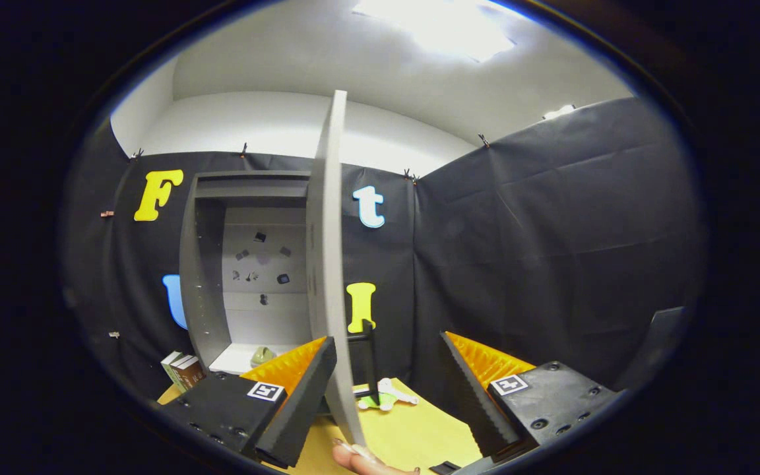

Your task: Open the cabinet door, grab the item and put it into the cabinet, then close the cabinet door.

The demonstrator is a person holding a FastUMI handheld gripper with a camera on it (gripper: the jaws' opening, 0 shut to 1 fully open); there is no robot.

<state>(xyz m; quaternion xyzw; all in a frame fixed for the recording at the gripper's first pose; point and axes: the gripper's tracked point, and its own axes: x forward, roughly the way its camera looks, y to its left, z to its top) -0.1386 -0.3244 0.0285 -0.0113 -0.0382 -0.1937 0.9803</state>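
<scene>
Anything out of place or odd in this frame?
One thing: a fingertip touches the bottom edge of the open door between the fingers of the open gripper, which grips nothing. The cabinet itself looks intact.

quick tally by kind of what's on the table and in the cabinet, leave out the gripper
Cabinet, door swung open edge-on between the open gripper fingers: 1
Green item on the cabinet floor: 1
Books left of the cabinet: about 3, hard to separate
White-and-green object on the yellow table, just beyond the fingers: 1
Fingertip at the door's lower edge: 1
Total: about 7
</scene>
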